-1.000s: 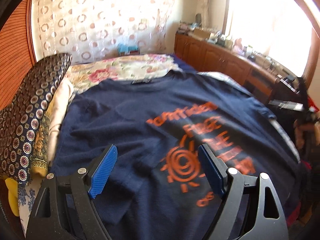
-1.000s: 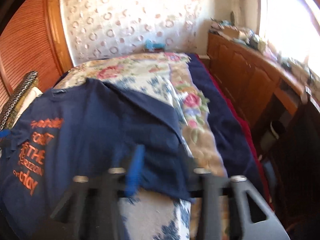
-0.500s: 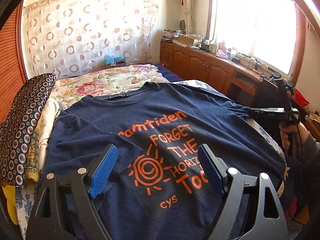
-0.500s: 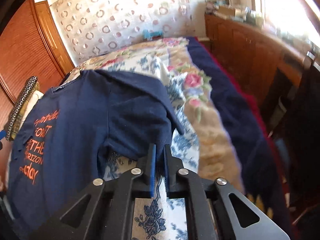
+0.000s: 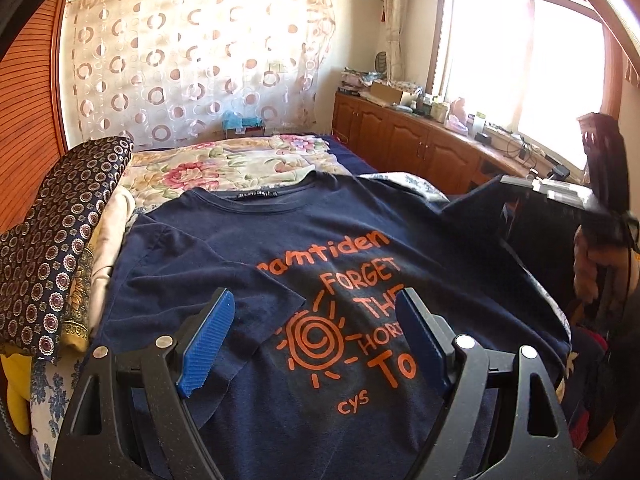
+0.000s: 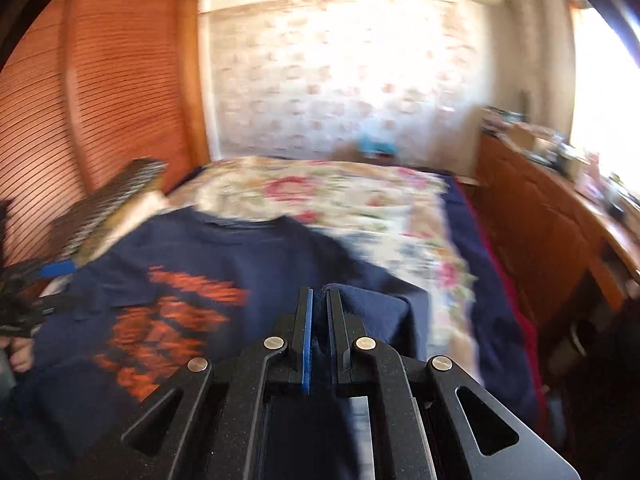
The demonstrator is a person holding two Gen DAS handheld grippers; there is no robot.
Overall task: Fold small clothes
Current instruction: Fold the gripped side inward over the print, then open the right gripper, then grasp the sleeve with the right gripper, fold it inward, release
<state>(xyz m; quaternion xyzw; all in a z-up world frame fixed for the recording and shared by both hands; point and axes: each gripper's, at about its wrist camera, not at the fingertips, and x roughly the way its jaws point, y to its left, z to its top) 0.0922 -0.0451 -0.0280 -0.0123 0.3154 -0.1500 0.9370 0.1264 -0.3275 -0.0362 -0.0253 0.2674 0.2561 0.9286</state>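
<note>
A navy T-shirt (image 5: 340, 240) with orange print lies face up on the bed, its left sleeve folded onto the chest. My left gripper (image 5: 316, 332) is open and empty, hovering above the shirt's lower half. My right gripper (image 6: 319, 312) is shut on the shirt's right sleeve (image 6: 376, 308) and holds it lifted off the bed. In the left wrist view the right gripper (image 5: 516, 188) shows at the right edge with the sleeve (image 5: 476, 208) pulled up. The right wrist view is blurred.
A floral bedspread (image 5: 224, 168) covers the bed. Folded patterned bedding (image 5: 52, 240) is stacked along the left. A wooden cabinet (image 5: 420, 148) with clutter runs along the right under the window. A slatted wooden wardrobe (image 6: 100, 100) stands at the left.
My right gripper has closed on the right sleeve and lifted it up and inward over the shirt. My left gripper has stayed open, shifting slightly above the shirt.
</note>
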